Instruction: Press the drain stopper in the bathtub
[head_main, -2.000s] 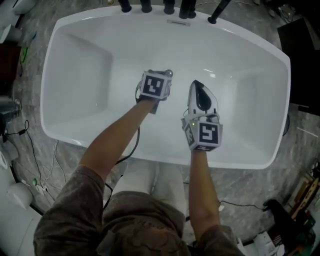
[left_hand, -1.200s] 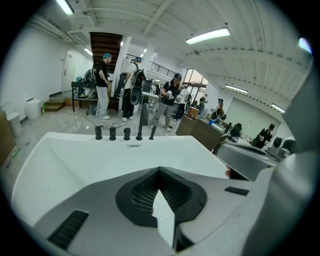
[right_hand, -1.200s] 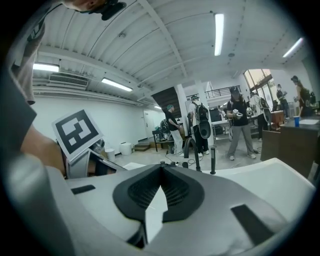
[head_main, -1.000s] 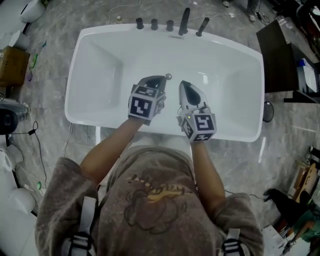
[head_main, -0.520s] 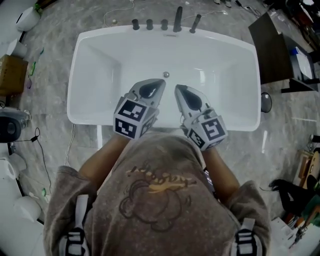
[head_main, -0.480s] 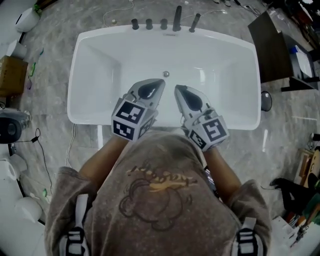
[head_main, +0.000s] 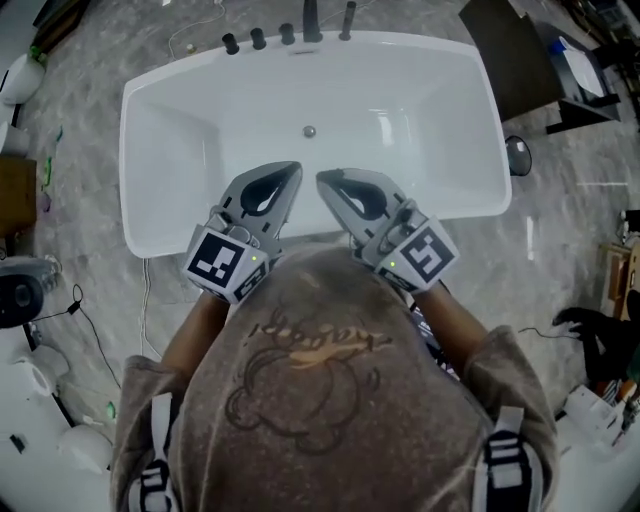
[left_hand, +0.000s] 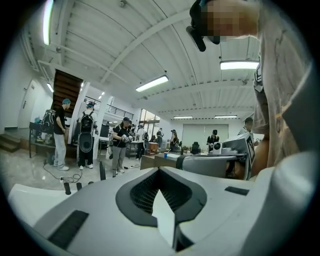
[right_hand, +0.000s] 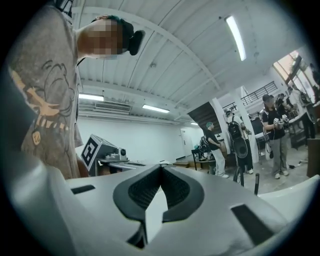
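Observation:
The white bathtub lies below me in the head view, and the small round metal drain stopper sits on its floor near the far side. My left gripper and right gripper are held high in front of the person's chest, tips pointing at the tub, well above and short of the stopper. Each has its jaws closed together with nothing between them. The left gripper view shows the left gripper shut and aimed level across the room. The right gripper looks the same in its own view.
Several dark tap handles and a spout line the tub's far rim. Grey marble floor surrounds the tub, with a dark cabinet at the upper right and cables at the left. Several people stand in the room beyond.
Both grippers have risen out of the tub and drawn back toward the person's chest. The head camera has lifted, so the tub looks smaller and farther away.

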